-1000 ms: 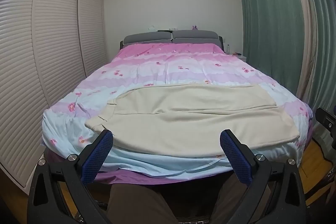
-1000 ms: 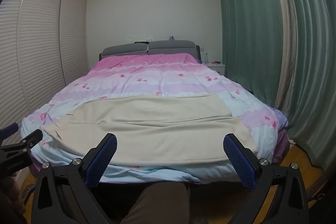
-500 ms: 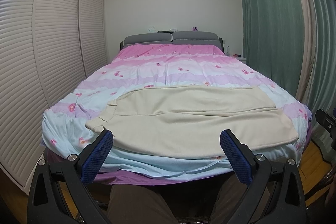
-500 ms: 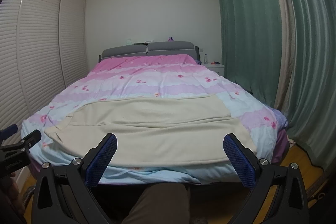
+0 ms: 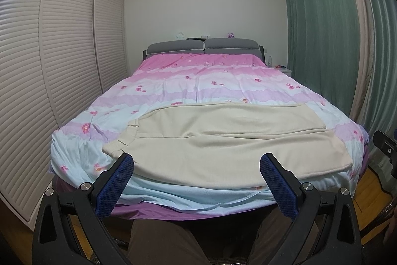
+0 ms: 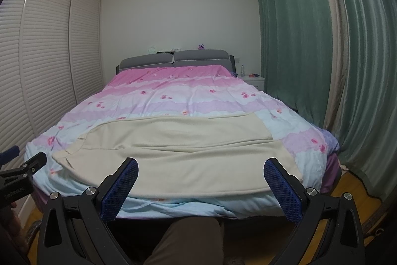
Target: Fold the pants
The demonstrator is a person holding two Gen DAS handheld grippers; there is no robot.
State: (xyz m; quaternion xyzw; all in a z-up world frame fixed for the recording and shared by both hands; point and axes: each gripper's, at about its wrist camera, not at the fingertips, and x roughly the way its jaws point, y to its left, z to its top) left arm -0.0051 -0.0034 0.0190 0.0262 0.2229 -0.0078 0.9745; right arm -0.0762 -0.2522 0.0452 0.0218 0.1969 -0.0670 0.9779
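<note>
Cream pants (image 5: 223, 140) lie flat across the near end of the bed, waistband at the left, legs running right. They also show in the right wrist view (image 6: 178, 153). My left gripper (image 5: 196, 180) is open and empty, held in front of the bed's foot, short of the pants. My right gripper (image 6: 201, 184) is open and empty at about the same distance. The left gripper's tip shows at the left edge of the right wrist view (image 6: 24, 170).
The bed has a pink, lilac and pale blue floral cover (image 5: 211, 81) and a grey headboard (image 5: 203, 47). Louvred wardrobe doors (image 5: 49, 66) stand left, green curtains (image 5: 322, 41) right. A white nightstand (image 6: 253, 80) is at the far right. The person's legs (image 5: 173, 240) are below.
Both grippers have tilted slightly up and back, so the bed sits a little lower in both views. The pants have not moved.
</note>
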